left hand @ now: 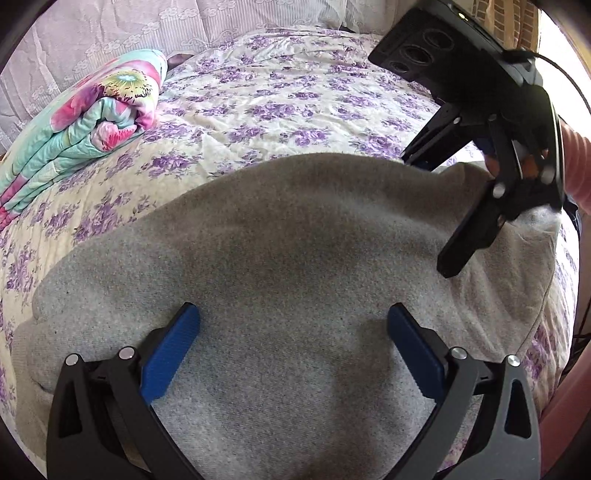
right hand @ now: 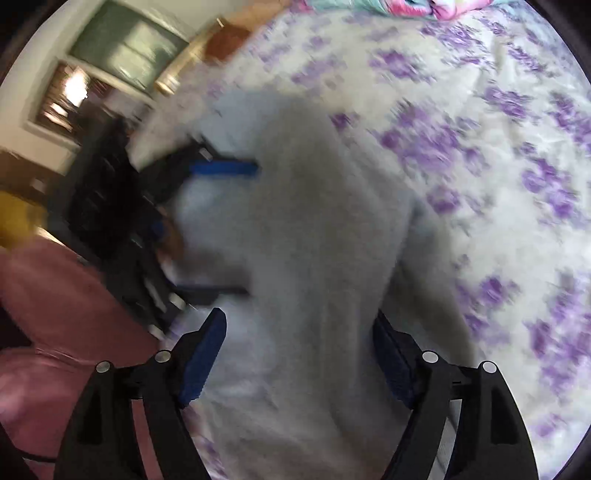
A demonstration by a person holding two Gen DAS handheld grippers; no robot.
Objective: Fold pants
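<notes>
Grey pants (left hand: 280,266) lie spread on the floral bed (left hand: 295,103), soft, light fleece likely to sag and best pinched at an edge or hem. The left gripper (left hand: 293,332) gapes wide above the cloth; the right gripper (right hand: 299,347) likewise holds nothing. Only the left view shows the folded quilt (left hand: 92,118) sharply; the right view is blurred.

A cream bedspread (left hand: 280,99) printed with purple flowers covers the bed. A folded quilt (left hand: 85,122) in pink and turquoise florals lies on it at the far left, beside a pale lace-patterned covering (left hand: 92,33). The right wrist view is blurred; a window (right hand: 125,48) shows in the wall.
</notes>
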